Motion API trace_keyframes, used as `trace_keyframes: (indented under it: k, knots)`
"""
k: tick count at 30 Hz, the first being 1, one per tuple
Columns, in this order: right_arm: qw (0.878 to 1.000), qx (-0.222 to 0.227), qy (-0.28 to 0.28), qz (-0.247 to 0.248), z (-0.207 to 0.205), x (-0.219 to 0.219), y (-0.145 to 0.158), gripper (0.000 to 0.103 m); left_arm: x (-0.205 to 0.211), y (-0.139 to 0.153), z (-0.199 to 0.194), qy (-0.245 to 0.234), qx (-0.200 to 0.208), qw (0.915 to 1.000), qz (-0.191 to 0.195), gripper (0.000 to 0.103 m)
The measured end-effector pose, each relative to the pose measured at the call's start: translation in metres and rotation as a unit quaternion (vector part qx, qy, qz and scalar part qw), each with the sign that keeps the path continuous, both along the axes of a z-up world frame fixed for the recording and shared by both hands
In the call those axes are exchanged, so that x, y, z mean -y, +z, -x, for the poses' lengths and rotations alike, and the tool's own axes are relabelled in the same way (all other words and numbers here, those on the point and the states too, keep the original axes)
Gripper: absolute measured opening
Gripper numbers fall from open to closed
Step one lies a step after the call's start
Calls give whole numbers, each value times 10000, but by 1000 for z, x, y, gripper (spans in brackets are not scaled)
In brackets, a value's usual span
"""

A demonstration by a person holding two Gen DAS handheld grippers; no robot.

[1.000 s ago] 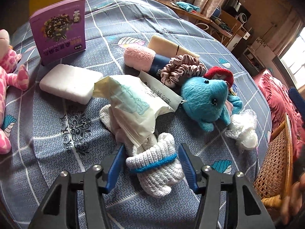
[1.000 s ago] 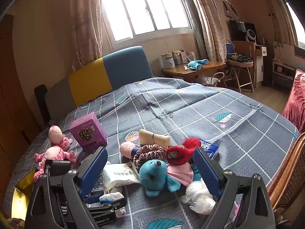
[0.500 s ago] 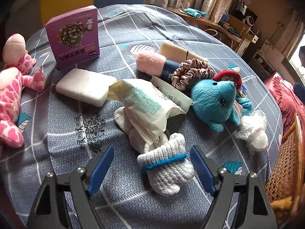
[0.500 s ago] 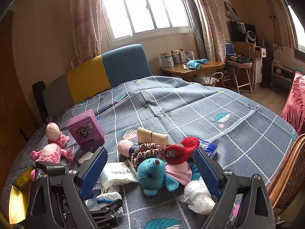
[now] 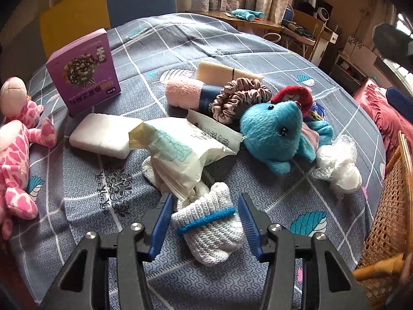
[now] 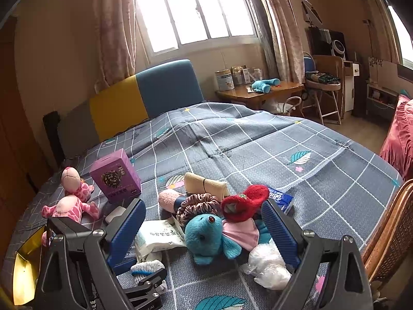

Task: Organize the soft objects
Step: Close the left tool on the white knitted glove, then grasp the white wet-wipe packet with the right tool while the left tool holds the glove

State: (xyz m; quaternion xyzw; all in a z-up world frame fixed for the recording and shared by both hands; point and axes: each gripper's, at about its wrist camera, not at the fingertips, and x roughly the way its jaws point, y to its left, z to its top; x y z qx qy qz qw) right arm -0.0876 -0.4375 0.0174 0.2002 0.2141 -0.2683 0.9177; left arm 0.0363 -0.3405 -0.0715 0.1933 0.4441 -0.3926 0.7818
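Observation:
A white knit glove with a blue band (image 5: 209,226) lies on the grey checked bedspread, partly under a cream plastic packet (image 5: 178,152). My left gripper (image 5: 205,208) is open, its blue pads either side of the glove's cuff, not pressing it. The glove also shows in the right wrist view (image 6: 147,268). A blue plush toy (image 5: 276,131) lies to the right, with a red plush slipper (image 6: 245,201), a brown scrunchie (image 5: 240,98) and a pink towel roll (image 5: 183,94) behind. My right gripper (image 6: 204,222) is open and empty, held above the pile.
A purple box (image 5: 84,73) stands at the back left, a white sponge block (image 5: 103,135) in front of it. A pink plush giraffe (image 5: 15,139) lies at the left. A clear plastic wad (image 5: 338,165) lies at the right. A wicker chair (image 5: 387,222) stands by the bed's right edge.
My left gripper opened wider and drew back, then came in again around the glove's cuff. My right gripper rose slightly and stayed open.

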Motion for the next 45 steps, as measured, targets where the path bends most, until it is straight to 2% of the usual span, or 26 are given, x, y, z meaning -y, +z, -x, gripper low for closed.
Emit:
trace_keyframes:
  k: [2,5,7,11,17,21,27,28,30,33,36,40,42,45]
  knots:
    - [10000,2,-2,4,0,0,0,93,0,-1,0,-42,-4,10000,12,41]
    - [10000,-33,-27,-43,0,1,0,93,-6,3,-4,-8,-111,9998,166,34]
    - [9999,-78,-37,-106,-1,3,-1,93,-17,7,-8,88,-265,9989,364,34]
    - [9991,-289,26,-320,-7,8,-6,90,-47,23,-13,287,-297,9967,692,34]
    - [9923,-857,427,-792,-27,8,-21,80,-100,46,-14,615,-76,9931,1000,34]
    - [9762,-1141,1093,-1486,-48,-5,-42,76,-124,50,-12,672,27,9927,1005,34]
    - [9430,-1376,2072,-2212,-80,-44,-58,76,-156,37,-8,803,-20,9931,853,33]
    - [9424,-1449,2251,-2008,-84,-55,-55,76,-161,35,-8,822,-110,9927,881,33]
    - [9389,-1834,2724,-1031,-91,-87,-45,76,-171,30,-8,866,-211,9918,912,33]
    - [9108,-2463,3288,402,-92,-132,-47,76,-181,26,-8,953,-268,9907,931,33]
    - [8754,-2834,3666,1380,-91,-159,-60,76,-186,25,-5,930,-258,9905,978,33]
    - [8390,-3019,4114,1889,-104,-178,-78,76,-189,26,-4,927,-297,9898,1039,33]
    - [8294,-3012,4209,2103,-112,-185,-84,76,-191,28,-3,915,-279,9894,1089,33]
    - [8226,-2904,4345,2241,-126,-193,-88,76,-196,33,-2,921,-277,9883,1186,33]
